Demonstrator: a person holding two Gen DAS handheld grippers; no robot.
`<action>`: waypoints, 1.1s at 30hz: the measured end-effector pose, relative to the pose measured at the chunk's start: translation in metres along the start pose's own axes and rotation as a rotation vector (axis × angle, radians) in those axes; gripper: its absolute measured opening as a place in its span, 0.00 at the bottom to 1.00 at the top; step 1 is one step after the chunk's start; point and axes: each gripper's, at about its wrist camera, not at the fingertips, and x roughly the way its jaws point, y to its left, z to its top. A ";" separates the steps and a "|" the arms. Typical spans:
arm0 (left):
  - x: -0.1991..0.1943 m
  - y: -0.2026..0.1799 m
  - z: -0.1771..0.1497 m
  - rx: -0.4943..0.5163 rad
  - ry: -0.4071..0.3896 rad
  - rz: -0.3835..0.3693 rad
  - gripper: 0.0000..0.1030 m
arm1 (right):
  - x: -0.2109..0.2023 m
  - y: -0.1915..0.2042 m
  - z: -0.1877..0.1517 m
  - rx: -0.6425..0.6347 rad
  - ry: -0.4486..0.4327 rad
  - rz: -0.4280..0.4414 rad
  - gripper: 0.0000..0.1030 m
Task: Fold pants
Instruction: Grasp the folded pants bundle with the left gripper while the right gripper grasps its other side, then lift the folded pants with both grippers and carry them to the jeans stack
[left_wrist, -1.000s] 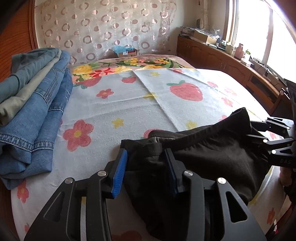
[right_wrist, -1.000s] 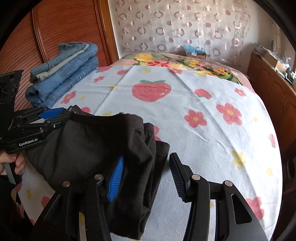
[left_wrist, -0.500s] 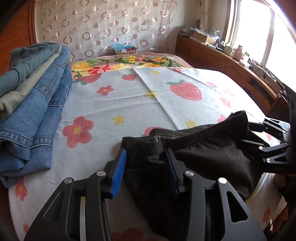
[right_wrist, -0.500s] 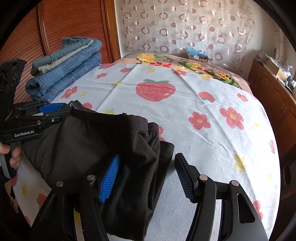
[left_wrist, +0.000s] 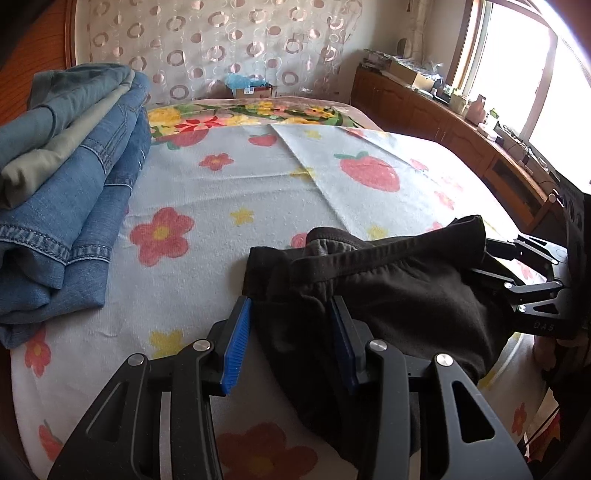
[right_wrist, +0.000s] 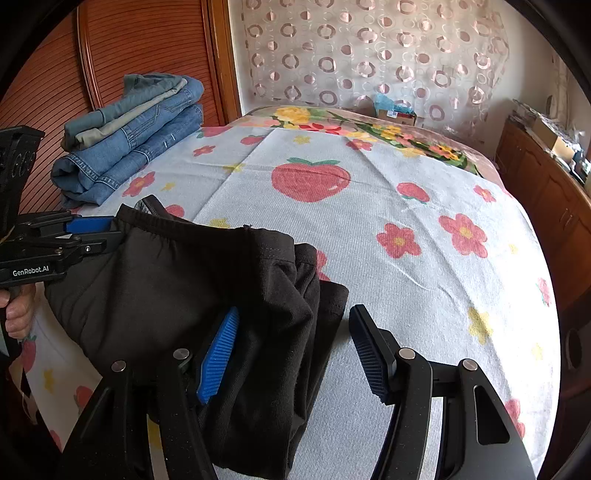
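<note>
The black pants (right_wrist: 192, 288) lie bunched in a thick folded bundle on the near edge of the bed (right_wrist: 424, 280), on its sheet printed with flowers and strawberries. The elastic waistband runs along the top edge, and several folded layers hang at the right end.

The left gripper (left_wrist: 291, 332) is clamped on the left end of the bundle, cloth filling the gap between its blue pads. The right gripper (right_wrist: 291, 350) has its jaws apart: the left pad touches the hanging folds, the right pad stands clear over bare sheet.

Compared with a second ago, the right jaws are wider and the cloth sits looser between them; the left grip looks unchanged. A stack of folded jeans (left_wrist: 70, 192) rests at the bed's far left.
</note>
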 end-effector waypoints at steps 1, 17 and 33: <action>0.000 -0.001 0.000 0.002 -0.002 0.001 0.42 | 0.000 0.000 0.000 0.000 0.000 0.000 0.62; 0.003 0.006 -0.001 -0.026 -0.005 -0.025 0.42 | -0.003 0.001 -0.001 0.010 -0.011 0.054 0.25; -0.044 -0.019 -0.001 0.039 -0.146 -0.033 0.10 | -0.029 0.005 0.002 0.026 -0.120 0.124 0.11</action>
